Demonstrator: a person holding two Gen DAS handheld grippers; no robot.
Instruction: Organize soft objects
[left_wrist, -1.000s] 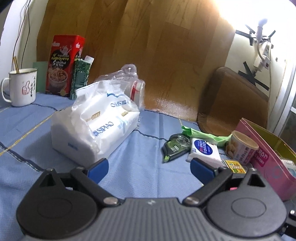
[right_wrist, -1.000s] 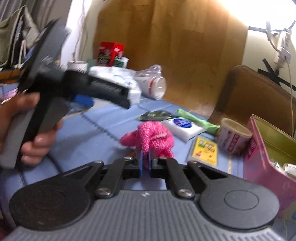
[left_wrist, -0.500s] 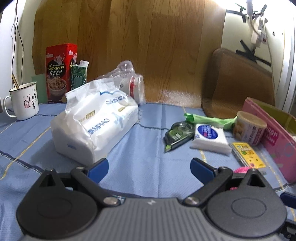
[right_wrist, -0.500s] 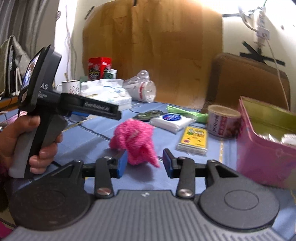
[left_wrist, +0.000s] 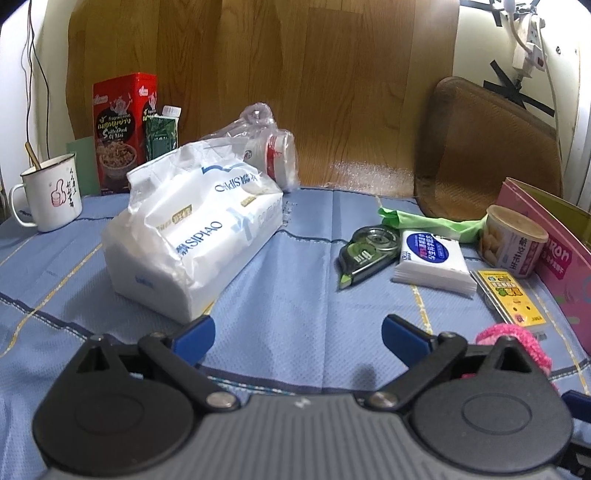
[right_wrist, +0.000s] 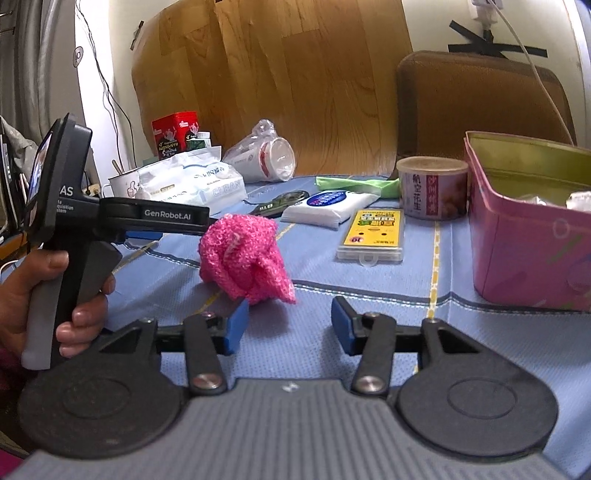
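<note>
A fuzzy pink knitted piece (right_wrist: 245, 260) lies on the blue tablecloth just beyond my right gripper (right_wrist: 289, 328), which is open and empty. In the left wrist view its edge (left_wrist: 511, 338) peeks out at the lower right. My left gripper (left_wrist: 297, 341) is open and empty, with a large white tissue pack (left_wrist: 192, 236) ahead on its left. A small white tissue packet (left_wrist: 432, 262) and a green cloth (left_wrist: 432, 222) lie further right. A pink tin box (right_wrist: 532, 229) stands open at the right. The left gripper's body (right_wrist: 110, 218) shows in the right wrist view.
A correction-tape dispenser (left_wrist: 367, 254), a yellow card case (right_wrist: 373, 236), a peanut can (right_wrist: 430, 186), bagged paper cups (right_wrist: 266, 155), a red snack box (left_wrist: 123, 129), a white mug (left_wrist: 50, 192) and a brown chair back (left_wrist: 487, 147) surround the cloth.
My right gripper opened and let go of the pink knitted piece, then drew back from it. The left gripper swung a little to the right.
</note>
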